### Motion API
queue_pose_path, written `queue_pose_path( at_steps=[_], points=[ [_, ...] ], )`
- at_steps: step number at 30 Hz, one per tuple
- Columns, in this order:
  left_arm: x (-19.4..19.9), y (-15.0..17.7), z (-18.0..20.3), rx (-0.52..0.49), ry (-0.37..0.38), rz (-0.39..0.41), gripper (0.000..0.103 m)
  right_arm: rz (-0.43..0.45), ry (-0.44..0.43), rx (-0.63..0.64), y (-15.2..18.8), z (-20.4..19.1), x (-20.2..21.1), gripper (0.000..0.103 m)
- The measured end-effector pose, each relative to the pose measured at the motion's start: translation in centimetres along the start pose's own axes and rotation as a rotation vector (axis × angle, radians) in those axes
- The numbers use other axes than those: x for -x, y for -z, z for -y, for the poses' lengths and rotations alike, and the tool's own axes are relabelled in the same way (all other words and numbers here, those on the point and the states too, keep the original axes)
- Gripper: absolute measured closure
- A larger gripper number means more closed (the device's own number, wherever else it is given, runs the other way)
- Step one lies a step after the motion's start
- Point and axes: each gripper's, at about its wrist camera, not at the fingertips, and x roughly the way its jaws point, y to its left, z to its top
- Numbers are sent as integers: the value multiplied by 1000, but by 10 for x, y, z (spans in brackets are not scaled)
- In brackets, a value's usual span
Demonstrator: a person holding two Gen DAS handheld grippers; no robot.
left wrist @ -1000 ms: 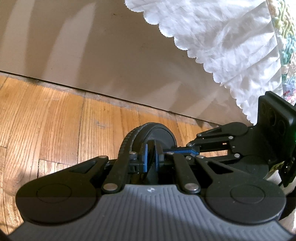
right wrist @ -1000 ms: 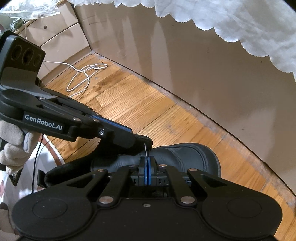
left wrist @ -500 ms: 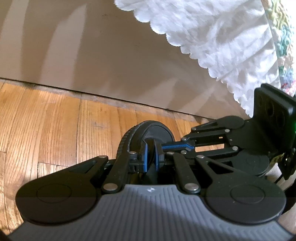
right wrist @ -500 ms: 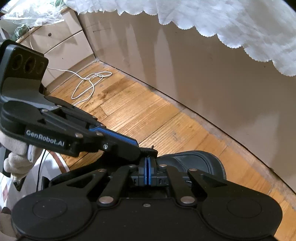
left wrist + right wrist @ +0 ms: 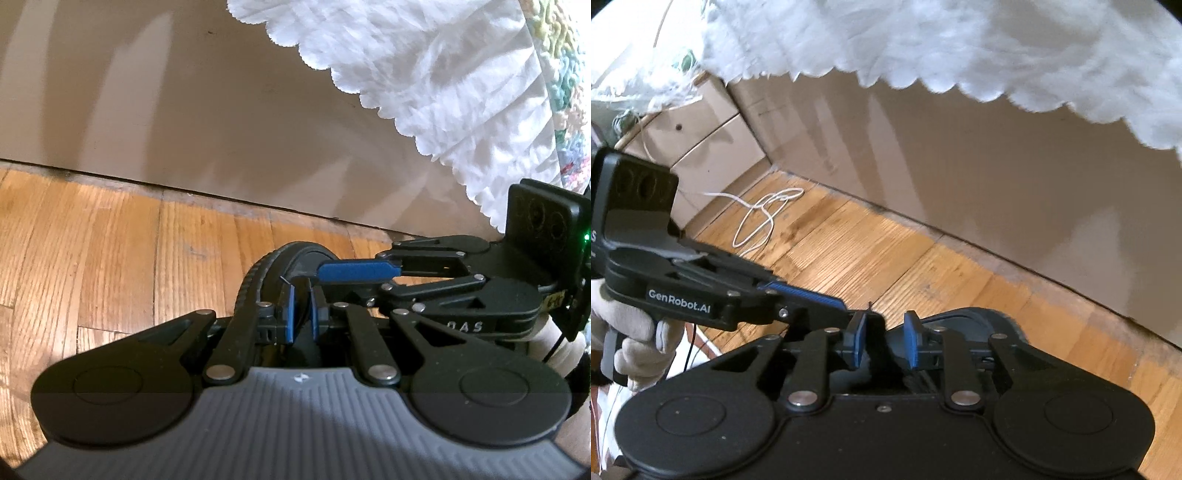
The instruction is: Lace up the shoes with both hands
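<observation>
A black shoe lies on the wooden floor, toe toward the beige panel; in the right wrist view its toe shows just past my fingers. My left gripper stands over the shoe with its blue pads a narrow gap apart, something dark between them. The thin black lace tip sticks up at its left pad. My right gripper is open, with nothing between its pads. The left gripper reaches in from the left, and the lace tip pokes up at its fingertips. The eyelets are hidden.
A beige panel runs along the floor, with a white scalloped cloth hanging above. A white cable lies looped on the floorboards near drawers. A gloved hand holds the left gripper.
My right gripper has opened; it was shut on the lace tip before. The lace tip now stands at the left gripper's fingertips. Both grippers shifted a little over the shoe.
</observation>
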Motion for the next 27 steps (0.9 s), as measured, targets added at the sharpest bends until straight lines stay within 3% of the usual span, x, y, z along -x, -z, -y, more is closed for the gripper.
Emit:
queue_pose_path(
  at_steps=[5,11,12,15,24,27],
  points=[
    [0,1,-3,16,10,2,94,-24,-44,22,3,0,10,77],
    [0,1,-5,25,17,-3,93,-98,-3,73,9,-8,-10,75],
    [0,1,-6,25,18,-3,93,-99,5,80,8,-9,-11,77],
    [1,2,-7,26,23,-1,93,-81,11,79,6,-11,-11,100],
    [1,3,-1,-38,32,-11,93,-54,0,60,4,-13,-13,100],
    [1,5,2,-60,26,-7,93,-47,-29,17,5,-6,-9,95]
  ],
)
